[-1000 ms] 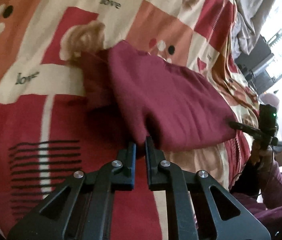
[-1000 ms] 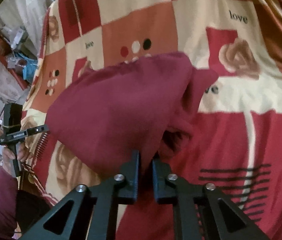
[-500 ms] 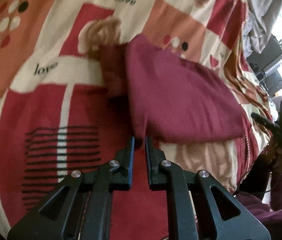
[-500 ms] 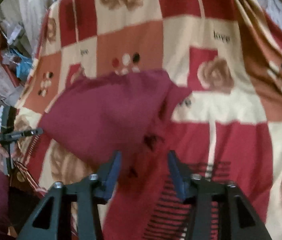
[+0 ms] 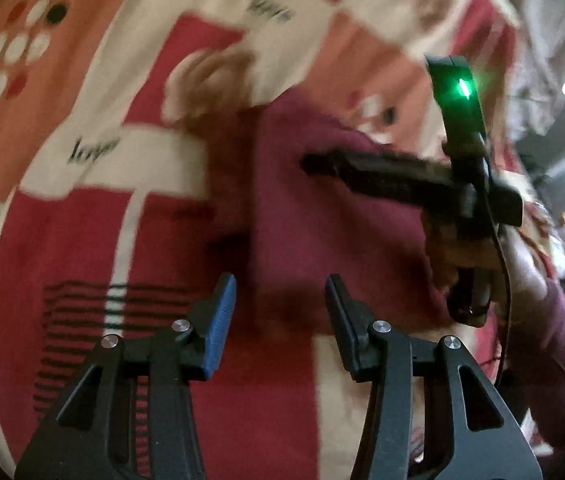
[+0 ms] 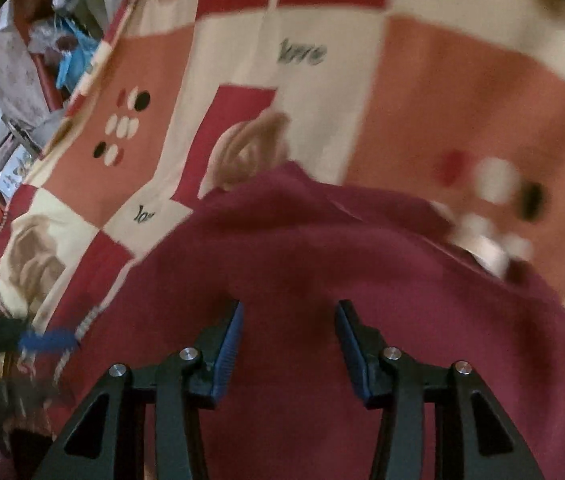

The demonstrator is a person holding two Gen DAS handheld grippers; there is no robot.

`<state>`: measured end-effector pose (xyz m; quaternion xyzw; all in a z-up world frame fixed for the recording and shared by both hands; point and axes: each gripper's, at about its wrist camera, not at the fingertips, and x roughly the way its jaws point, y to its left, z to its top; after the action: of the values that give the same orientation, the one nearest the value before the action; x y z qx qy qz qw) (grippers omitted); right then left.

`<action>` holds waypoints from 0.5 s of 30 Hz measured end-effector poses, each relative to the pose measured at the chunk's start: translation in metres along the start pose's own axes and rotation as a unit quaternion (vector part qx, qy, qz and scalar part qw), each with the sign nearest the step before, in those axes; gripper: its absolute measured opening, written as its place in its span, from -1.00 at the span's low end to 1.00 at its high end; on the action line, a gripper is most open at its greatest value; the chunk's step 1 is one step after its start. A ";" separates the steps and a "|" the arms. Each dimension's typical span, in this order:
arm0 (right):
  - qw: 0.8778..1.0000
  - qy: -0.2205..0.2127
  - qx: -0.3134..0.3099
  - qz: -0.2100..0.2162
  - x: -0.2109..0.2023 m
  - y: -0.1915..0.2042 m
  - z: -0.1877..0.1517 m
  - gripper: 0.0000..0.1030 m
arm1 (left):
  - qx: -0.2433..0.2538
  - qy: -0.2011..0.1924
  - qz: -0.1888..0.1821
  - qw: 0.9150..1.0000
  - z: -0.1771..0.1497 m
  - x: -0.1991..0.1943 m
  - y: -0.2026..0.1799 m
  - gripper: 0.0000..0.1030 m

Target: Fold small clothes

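One maroon garment (image 5: pixel 334 216) lies on one patchwork blanket (image 5: pixel 82 208); left gripper (image 5: pixel 280 292) opening, right gripper (image 6: pixel 288 318) closing, both empty.

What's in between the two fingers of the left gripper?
In the left wrist view the left gripper is opening, its fingers apart. Between them shows only the maroon cloth lying on the bedspread beyond; neither finger pinches it.

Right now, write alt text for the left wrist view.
The left gripper, its jaws opening with nothing between them, hovers over a maroon garment on a red, cream and orange patchwork bedspread. The right gripper reaches across the garment from the right.
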<state>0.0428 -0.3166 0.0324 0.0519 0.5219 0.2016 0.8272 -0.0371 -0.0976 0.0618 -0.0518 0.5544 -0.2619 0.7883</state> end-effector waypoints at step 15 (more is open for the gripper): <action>0.999 0.041 0.010 0.031 0.019 0.050 0.049 0.44 | -0.024 -0.007 0.051 0.998 0.001 0.015 0.010 -0.11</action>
<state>0.0793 -0.2577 0.0531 0.0682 0.5558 0.2237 0.7977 -0.0284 -0.0961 0.0457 -0.0440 0.5570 -0.2080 0.8028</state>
